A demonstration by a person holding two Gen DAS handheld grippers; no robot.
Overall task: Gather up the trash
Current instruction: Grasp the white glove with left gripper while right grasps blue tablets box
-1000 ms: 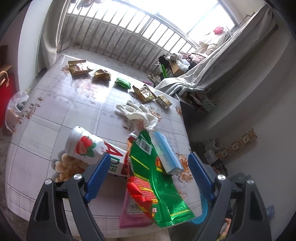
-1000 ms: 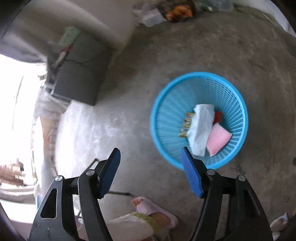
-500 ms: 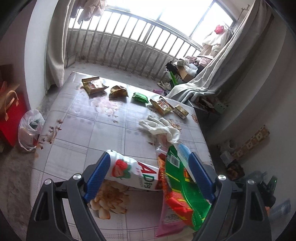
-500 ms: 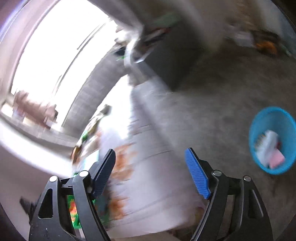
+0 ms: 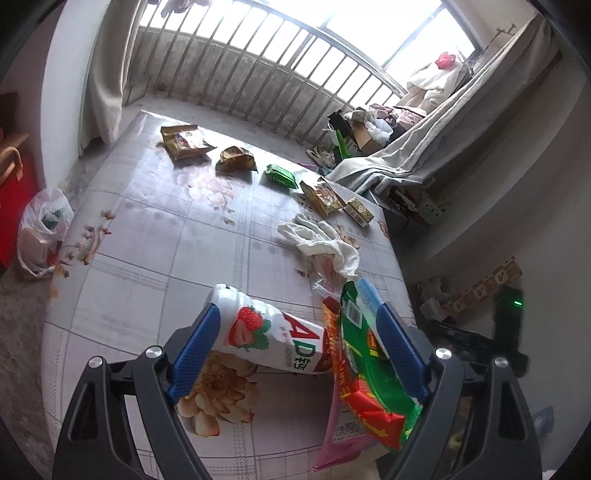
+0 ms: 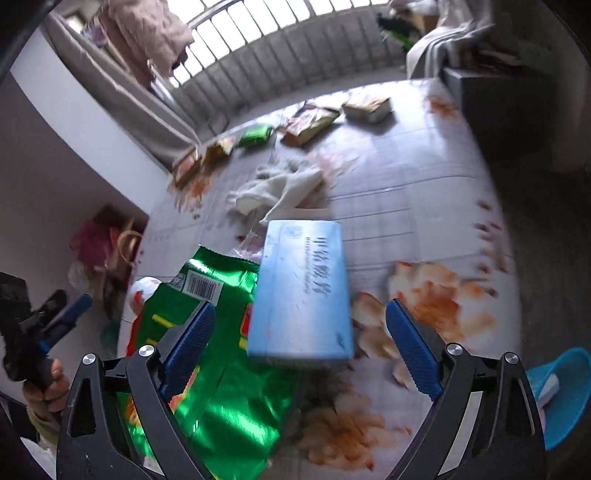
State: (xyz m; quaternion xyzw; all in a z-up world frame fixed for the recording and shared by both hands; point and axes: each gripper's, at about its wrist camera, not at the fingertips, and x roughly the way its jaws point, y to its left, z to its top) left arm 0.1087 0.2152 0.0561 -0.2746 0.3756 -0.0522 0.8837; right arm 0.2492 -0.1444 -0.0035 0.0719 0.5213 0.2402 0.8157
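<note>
Right wrist view: the right gripper point(image 6: 301, 343) is gaping wide — jaws just opening, empty — over the blue box point(image 6: 303, 291) near the table's point(image 6: 424, 206) edge; the left gripper point(image 5: 301, 349) is hanging wide around the strawberry bottle point(image 5: 266, 332).

Daylight pours through a tall window point(image 5: 332, 26) with a grey railing point(image 5: 258, 81), beige curtains point(image 5: 107, 74) at both sides, white walls point(image 5: 554, 221), and a floral-clothed desk point(image 5: 147, 240).

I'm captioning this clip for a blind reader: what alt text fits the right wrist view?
An open hand-held gripper hovers over a light blue box lying on a green snack wrapper on a floral tablecloth. White gloves and more wrappers lie beyond; a blue basket sits lower right.
</note>
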